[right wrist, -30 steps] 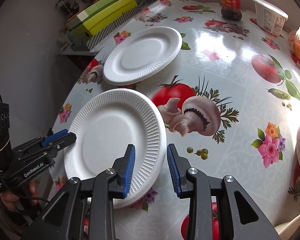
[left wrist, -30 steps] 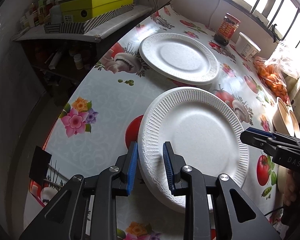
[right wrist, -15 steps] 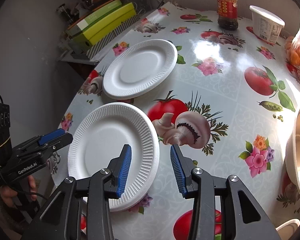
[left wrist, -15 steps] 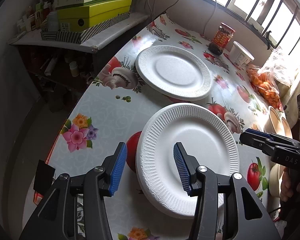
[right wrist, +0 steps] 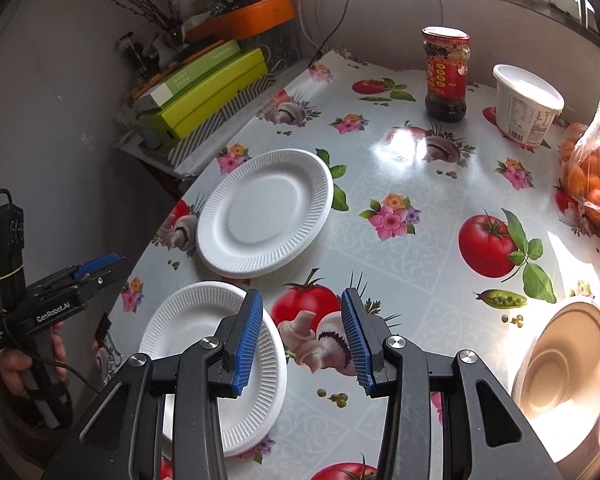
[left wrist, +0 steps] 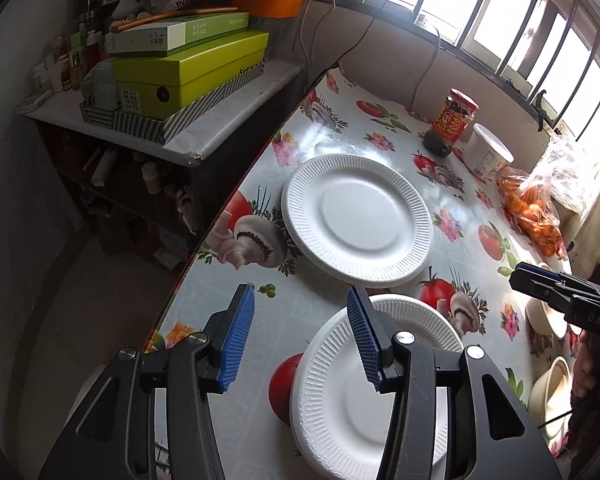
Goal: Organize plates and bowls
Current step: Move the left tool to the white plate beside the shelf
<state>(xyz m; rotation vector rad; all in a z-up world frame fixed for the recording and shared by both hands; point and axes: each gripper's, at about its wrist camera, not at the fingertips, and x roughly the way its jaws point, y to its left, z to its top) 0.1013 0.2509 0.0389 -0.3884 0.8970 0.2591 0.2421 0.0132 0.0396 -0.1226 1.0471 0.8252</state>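
Both claws hold nothing. Your left gripper (left wrist: 300,336) is half wide; the right gripper (right wrist: 302,338) stands a bit narrower, also empty. Near plate (left wrist: 340,408) lies flat at bottom centre of left view, under the right finger. Far plate (left wrist: 356,218) is in centre frame, straight ahead of the left claw, just beside the near one. My guess: left hand is nearer, so it goes fwd for it. Bowls (right wrist: 564,356) wait at lower right of right view.

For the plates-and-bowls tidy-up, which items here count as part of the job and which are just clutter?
Part of the job:
near foam plate
far foam plate
beige bowls

Just lying about:
sauce jar
white tub
bag of oranges
green boxes on the side shelf
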